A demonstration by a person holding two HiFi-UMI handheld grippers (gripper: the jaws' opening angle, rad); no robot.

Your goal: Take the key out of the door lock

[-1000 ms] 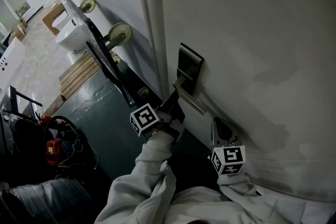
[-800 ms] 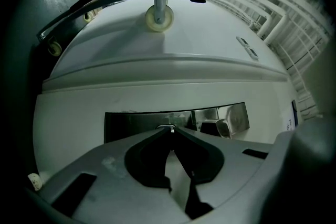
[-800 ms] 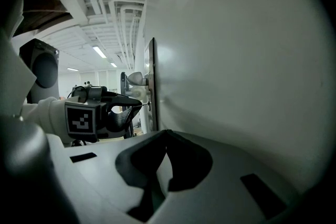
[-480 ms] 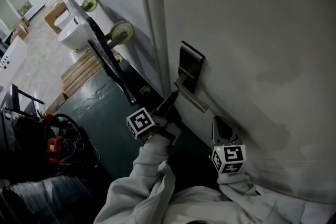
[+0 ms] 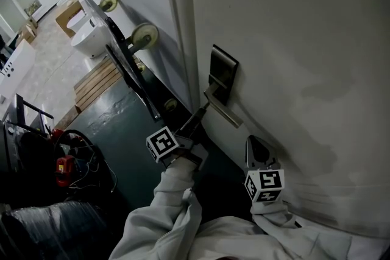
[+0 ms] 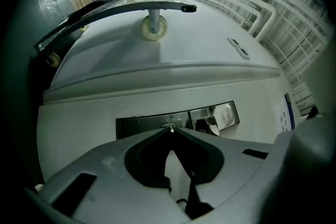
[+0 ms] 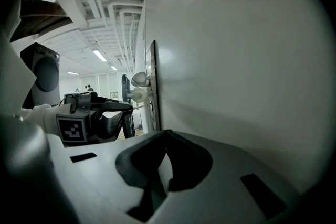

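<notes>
A dark metal lock plate (image 5: 222,70) with a lever handle (image 5: 224,112) sits on the pale door (image 5: 292,39). My left gripper (image 5: 202,110) points at the plate from below and left, its jaws shut on the small silver key (image 6: 169,127). In the right gripper view the key's thin blade (image 7: 137,106) runs from the left gripper (image 7: 113,113) toward the lock plate (image 7: 153,81); I cannot tell whether its tip is still in the keyhole. My right gripper (image 5: 255,144) rests close to the door, right of the handle, its jaws together and empty.
The door frame (image 5: 180,27) stands left of the lock. Beyond it a tipped cart with pale wheels (image 5: 143,36) leans by the wall, with a wooden pallet (image 5: 94,82) next to it. A red object and cables (image 5: 64,168) lie on the dark floor.
My left gripper has drawn back a little from the lock plate, down and to the left, still shut on the key. The right gripper has stayed put.
</notes>
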